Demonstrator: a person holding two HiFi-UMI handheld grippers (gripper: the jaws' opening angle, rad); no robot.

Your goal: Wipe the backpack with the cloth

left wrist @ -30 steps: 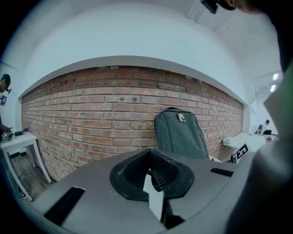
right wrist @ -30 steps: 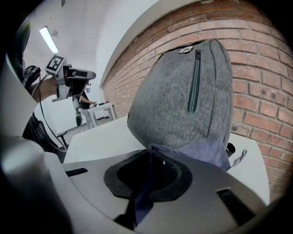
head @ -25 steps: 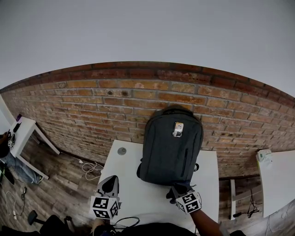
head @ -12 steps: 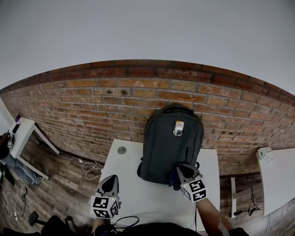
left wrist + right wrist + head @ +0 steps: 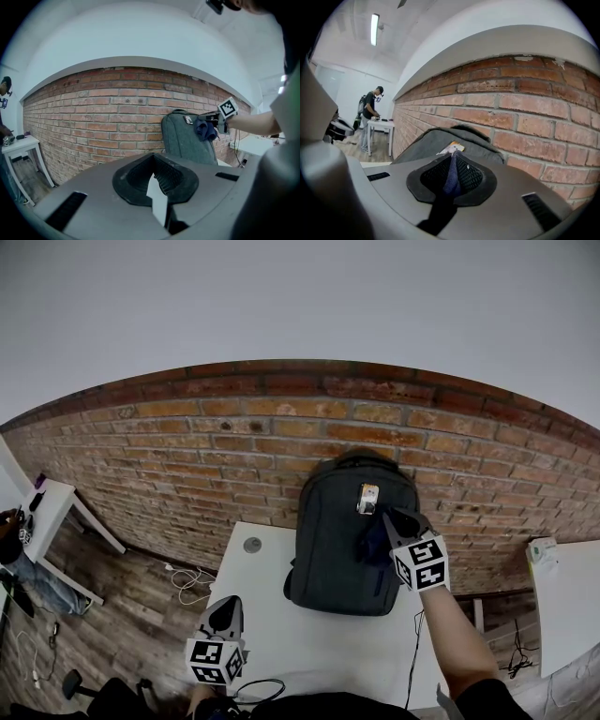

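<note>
- Brick wall [image 5: 234,456]: behind everything, straight ahead of both claws.
- White table [image 5: 272,615]: below both claws, running up to the wall.
- Backpack [image 5: 333,549]: dark grey, upright on the table with its back to the wall; directly in front of the right claw, well ahead and to the right of the left one.
- Right gripper [image 5: 389,519]: raised at the backpack's upper front, just beside the small label [image 5: 367,498]; jaws pinched tight on the cloth.
- Left gripper [image 5: 223,615]: low over the table's near left edge, well apart from the backpack; jaws closed together, nothing between them.
- Cloth [image 5: 373,545]: dark blue, bunched between the right claw's jaws, hanging just below them over the backpack's front panel; actual contact with the panel not clear.
</note>
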